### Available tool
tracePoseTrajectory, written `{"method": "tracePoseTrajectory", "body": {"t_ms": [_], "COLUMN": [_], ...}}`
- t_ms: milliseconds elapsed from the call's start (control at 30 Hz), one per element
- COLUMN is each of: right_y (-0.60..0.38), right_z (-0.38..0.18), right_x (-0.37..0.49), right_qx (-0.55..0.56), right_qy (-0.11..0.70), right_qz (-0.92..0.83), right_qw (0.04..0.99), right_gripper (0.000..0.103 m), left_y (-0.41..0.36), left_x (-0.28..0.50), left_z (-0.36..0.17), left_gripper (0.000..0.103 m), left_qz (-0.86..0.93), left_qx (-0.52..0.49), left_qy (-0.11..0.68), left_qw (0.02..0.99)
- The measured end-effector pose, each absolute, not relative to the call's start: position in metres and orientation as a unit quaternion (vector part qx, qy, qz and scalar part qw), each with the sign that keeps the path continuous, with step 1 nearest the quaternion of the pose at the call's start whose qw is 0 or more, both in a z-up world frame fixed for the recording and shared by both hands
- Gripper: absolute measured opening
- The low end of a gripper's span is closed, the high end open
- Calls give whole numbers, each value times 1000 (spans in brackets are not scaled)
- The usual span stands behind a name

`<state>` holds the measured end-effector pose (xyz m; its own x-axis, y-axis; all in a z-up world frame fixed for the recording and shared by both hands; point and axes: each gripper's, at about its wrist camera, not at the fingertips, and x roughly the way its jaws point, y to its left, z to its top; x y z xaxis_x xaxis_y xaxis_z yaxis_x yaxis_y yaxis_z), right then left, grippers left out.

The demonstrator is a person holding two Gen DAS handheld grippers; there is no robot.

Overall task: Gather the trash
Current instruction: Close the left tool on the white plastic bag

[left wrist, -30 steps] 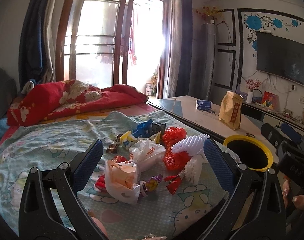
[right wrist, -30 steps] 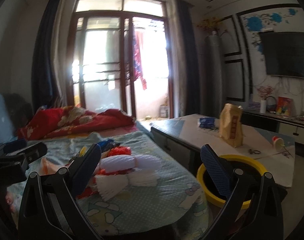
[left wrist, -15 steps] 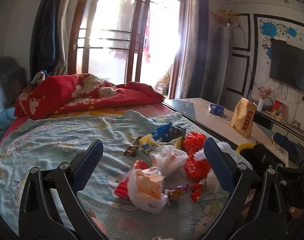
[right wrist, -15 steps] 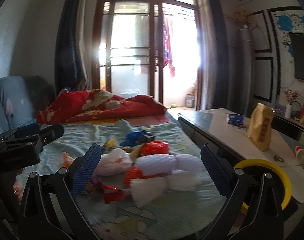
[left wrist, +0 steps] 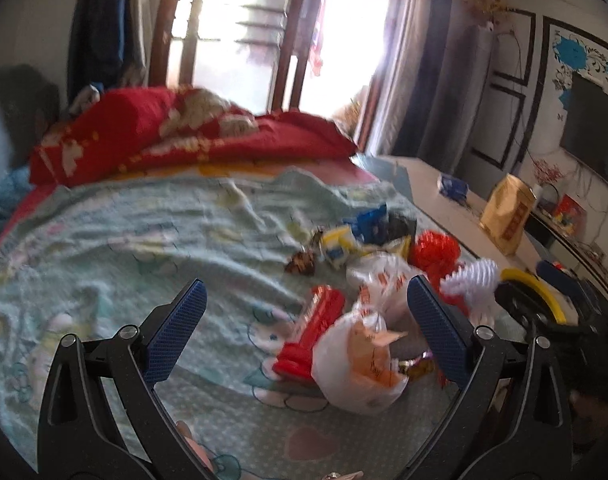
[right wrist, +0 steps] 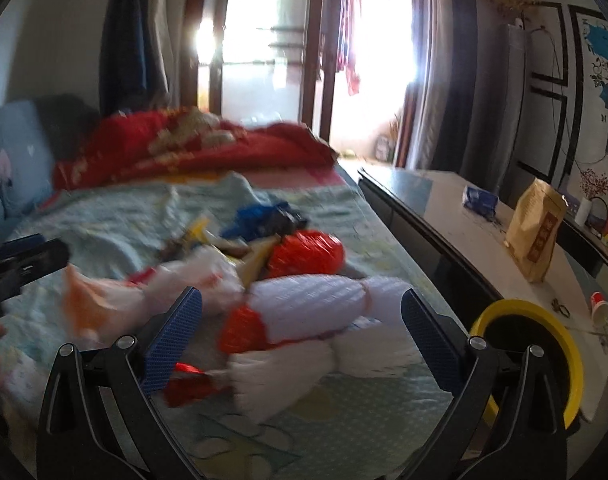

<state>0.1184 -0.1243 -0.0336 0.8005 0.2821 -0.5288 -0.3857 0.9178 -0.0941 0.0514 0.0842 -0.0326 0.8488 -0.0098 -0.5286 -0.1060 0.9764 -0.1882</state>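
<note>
We find the left tool (left wrist: 304, 328) spread wide, its blue textured pads well apart and holding nothing; it hangs over the bed's pale green cartoon-print cover (left wrist: 116, 240). We find the right tool (right wrist: 300, 336) likewise wide open and empty above the same bed.

The trash lies in one loose heap on the cover toward the bed's right edge. In the left wrist view we note a white plastic bag with orange contents (left wrist: 360, 364) nearest the tool, a flat red wrapper (left wrist: 312, 332) touching its left side, a second white printed bag (left wrist: 384, 280) just behind, a crumpled red plastic bag (left wrist: 436, 252), white foam netting (left wrist: 472, 280) at the right, and blue and yellow snack packets (left wrist: 356, 236) at the far side of the heap. In the right wrist view the white foam netting sleeves (right wrist: 308, 308) lie between the open pads, with a red scrap (right wrist: 240, 330) against them; motion blur hides finer detail.

A yellow-rimmed round bin (right wrist: 544, 344) stands beside the bed, between it and a long white table (right wrist: 464, 232). On the table stand a tan paper bag with red print (right wrist: 538, 236) and a small blue pack (right wrist: 480, 200). A red floral quilt (left wrist: 192, 140) is bunched at the bed's far end
</note>
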Motion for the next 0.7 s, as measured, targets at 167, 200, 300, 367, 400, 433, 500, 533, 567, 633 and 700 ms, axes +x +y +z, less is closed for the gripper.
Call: {"method": "tracePoseTrajectory", "body": {"t_ms": [167, 200, 300, 367, 400, 433, 500, 533, 567, 633, 700], "right_y": [-123, -122, -119, -118, -118, -118, -119, -121, -124, -126, -130], "right_z": [-43, -45, -48, -50, -51, -52, -54, -54, -52, -49, -44], "right_x": [135, 137, 141, 145, 147, 150, 152, 152, 152, 151, 151], "right_qx": [-125, -128, -142, -147, -144, -139, -130, -124, -117, -111, -100], "right_qy": [280, 283, 287, 294, 302, 311, 323, 323, 320, 317, 314], "right_qz": [179, 180, 183, 186, 189, 194, 203, 205, 208, 211, 215], "right_qw": [935, 933, 929, 926, 923, 920, 915, 916, 917, 918, 919], "right_gripper": [97, 97, 95, 82, 78, 72, 61, 55, 51, 43, 33], "left_y": [81, 79, 79, 77, 76, 76, 74, 72, 71, 69, 68], "left_x": [54, 56, 60, 63, 63, 64, 66, 66, 67, 67, 68], "left_z": [-52, -56, -61, -63, -64, -64, -64, -64, -64, -61, -58], "left_gripper": [92, 92, 92, 92, 87, 81, 70, 62, 58, 37, 24], "left_qz": [-18, -21, -29, -32, -36, -38, -45, -47, -49, -56, -56], "left_qx": [-128, -126, -136, -133, -134, -133, -131, -130, -128, -125, -118], "left_qy": [307, 316, 329, 336, 338, 340, 344, 345, 345, 341, 338], "left_qw": [943, 940, 934, 932, 931, 930, 929, 928, 929, 930, 932]}}
